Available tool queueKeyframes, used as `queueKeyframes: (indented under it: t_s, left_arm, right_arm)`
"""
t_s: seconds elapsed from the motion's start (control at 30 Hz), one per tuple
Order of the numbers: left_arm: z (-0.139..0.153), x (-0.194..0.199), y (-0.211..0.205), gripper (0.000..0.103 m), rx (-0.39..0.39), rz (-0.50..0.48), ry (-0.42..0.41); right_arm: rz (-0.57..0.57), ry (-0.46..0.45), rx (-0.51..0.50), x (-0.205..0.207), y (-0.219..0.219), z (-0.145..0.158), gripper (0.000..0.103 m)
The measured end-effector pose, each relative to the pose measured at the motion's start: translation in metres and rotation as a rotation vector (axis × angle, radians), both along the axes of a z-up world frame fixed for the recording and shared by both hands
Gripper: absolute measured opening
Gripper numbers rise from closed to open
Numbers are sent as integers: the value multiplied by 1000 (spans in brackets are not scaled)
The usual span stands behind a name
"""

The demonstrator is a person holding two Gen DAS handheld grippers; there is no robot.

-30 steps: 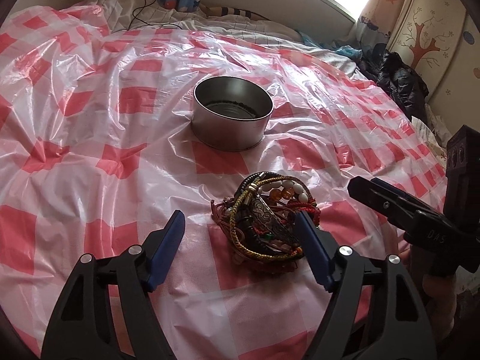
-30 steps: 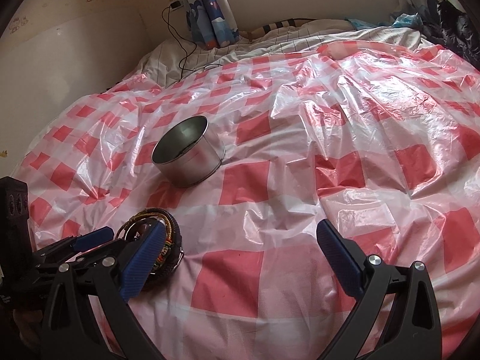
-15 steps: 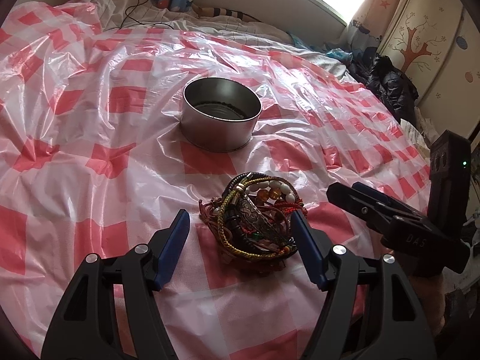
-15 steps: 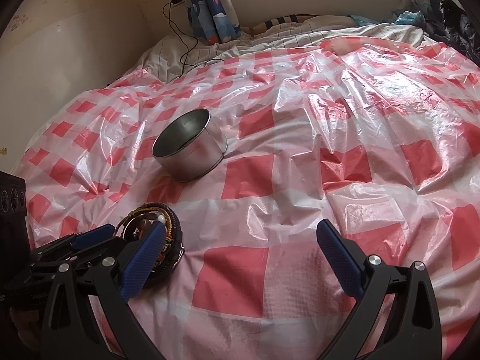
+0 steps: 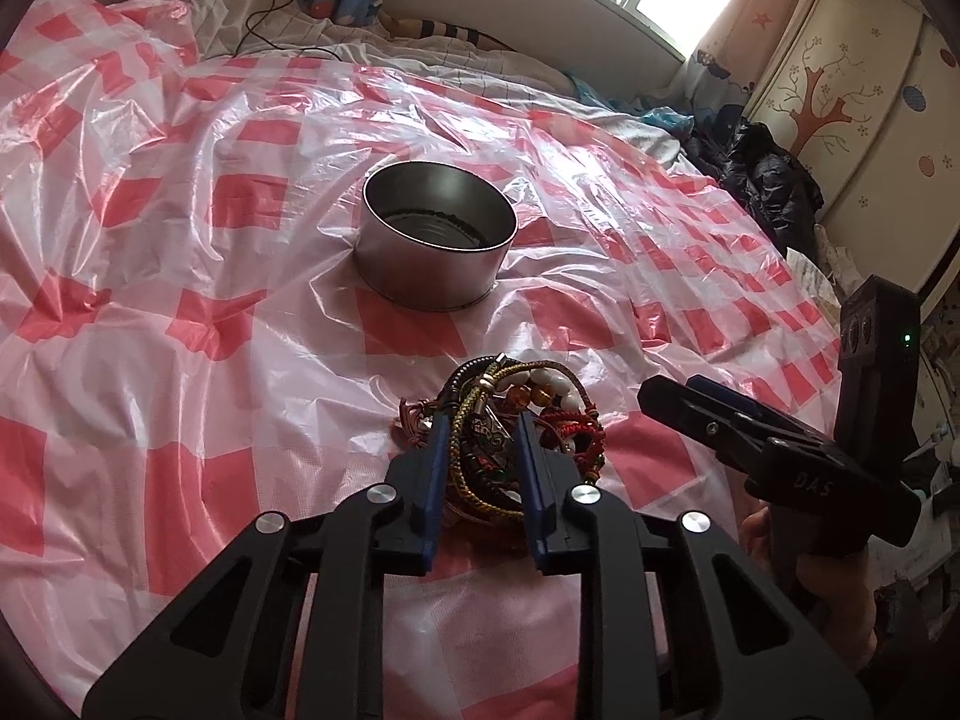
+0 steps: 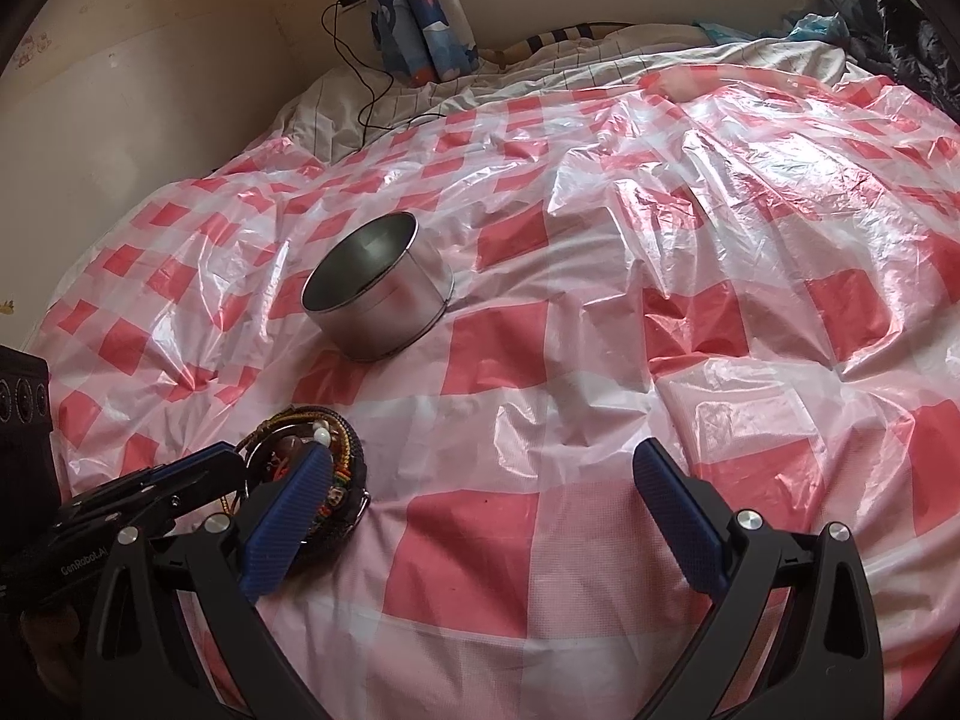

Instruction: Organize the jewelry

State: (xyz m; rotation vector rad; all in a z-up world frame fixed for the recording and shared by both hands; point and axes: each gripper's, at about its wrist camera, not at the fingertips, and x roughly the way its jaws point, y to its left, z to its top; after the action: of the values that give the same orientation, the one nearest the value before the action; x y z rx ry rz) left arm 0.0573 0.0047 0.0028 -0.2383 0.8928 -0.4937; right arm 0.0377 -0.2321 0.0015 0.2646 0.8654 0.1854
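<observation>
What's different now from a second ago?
The left gripper has closed its fingers onto the pile of bracelets, which a second ago sat between wide-open fingers. The right gripper stays open beside it, and the metal tin hasn't moved.

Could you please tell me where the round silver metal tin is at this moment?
The round silver metal tin stands upright on the red-and-white checked plastic sheet, centre of the left wrist view, just beyond the pile of beaded and braided bracelets that the left gripper has closed on.
</observation>
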Motion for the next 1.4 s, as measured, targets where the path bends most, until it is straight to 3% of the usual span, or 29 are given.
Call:
queueKeyframes:
  t_s: [0.07,0.2,0.43,0.63,0.83,0.93,1.1,1.4]
  left_arm:
    - [0,0,2,3,-13,0,8]
    - [7,-5,5,3,-39,-10,-22]
    - [38,-9,34,2,-193,11,-111]
    - [67,-9,66,2,-221,75,-213]
    - [70,-4,85,2,-234,123,-215]
    - [72,-6,83,2,-221,114,-222]
    - [69,-8,85,3,-220,111,-221]
    - [67,-8,85,3,-234,107,-213]
  right_arm:
    - [2,1,0,0,1,0,97]
    - [11,-1,13,0,2,0,97]
    - [97,-53,79,-6,11,9,97]
    - [246,-108,62,-10,42,20,97]
    - [357,-109,-18,-10,72,21,97]
    - [391,-63,-64,-5,83,10,97]
    - [363,33,35,16,77,-5,97]
    - [382,77,-64,30,94,-21,96]
